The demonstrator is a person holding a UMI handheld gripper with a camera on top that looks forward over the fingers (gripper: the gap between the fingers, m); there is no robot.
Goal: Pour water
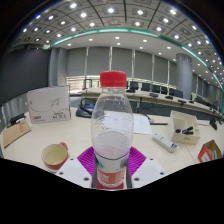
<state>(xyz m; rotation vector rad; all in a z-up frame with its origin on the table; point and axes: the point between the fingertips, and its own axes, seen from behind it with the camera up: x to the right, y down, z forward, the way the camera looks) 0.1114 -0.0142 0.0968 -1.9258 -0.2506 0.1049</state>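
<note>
Hand-held gripper point(112, 165) has both pink pads clamped on a red-capped water bottle point(112, 125), held upright above the bench point(160, 155). I'd carry it over the paper cup point(55, 155) nearby, uncap, then tip slowly, I judge.

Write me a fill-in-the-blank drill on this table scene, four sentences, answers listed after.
1. The bottle has a ___ cap.
2. The bottle stands ___ the gripper's pink pads.
3. The cup sits to the ___ of the bottle.
4. The bottle stands ___, not tipped.

Missing words: red; between; left; upright
</note>
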